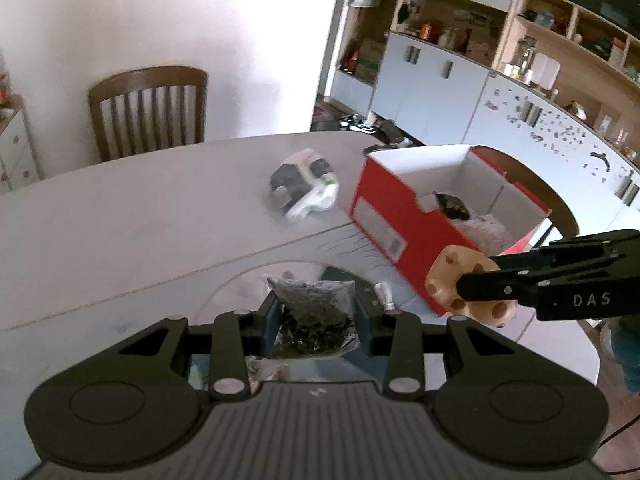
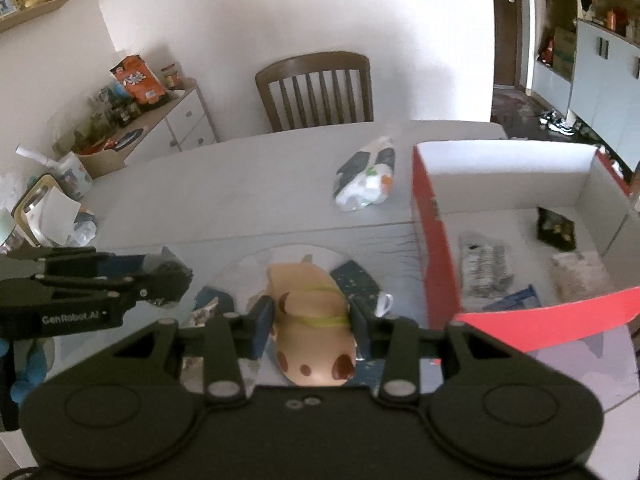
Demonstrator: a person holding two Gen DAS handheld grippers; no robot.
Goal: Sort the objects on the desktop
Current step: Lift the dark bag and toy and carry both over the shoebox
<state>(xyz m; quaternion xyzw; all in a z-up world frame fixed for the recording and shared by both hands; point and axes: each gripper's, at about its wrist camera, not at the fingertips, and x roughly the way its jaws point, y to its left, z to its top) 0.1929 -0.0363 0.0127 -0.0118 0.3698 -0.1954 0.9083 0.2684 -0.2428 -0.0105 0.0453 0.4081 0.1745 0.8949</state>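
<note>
My left gripper [image 1: 316, 312] is shut on a clear bag of dark bits [image 1: 314, 316], held above the table. My right gripper [image 2: 308, 316] is shut on a tan toy animal with brown spots [image 2: 312, 320]. In the left wrist view the right gripper [image 1: 472, 292] holds the toy [image 1: 460, 280] by the near corner of the red box [image 1: 384, 216]. The open red box [image 2: 436, 240] holds several small packets. A white bag with dark items [image 1: 304, 188] lies on the table; it also shows in the right wrist view [image 2: 366, 176].
A small white object [image 1: 384, 296] lies on the grey table [image 1: 120, 220] near the box. A wooden chair [image 2: 316, 92] stands behind the table. A cluttered sideboard [image 2: 132, 120] is at the left, cabinets [image 1: 440, 84] at the right.
</note>
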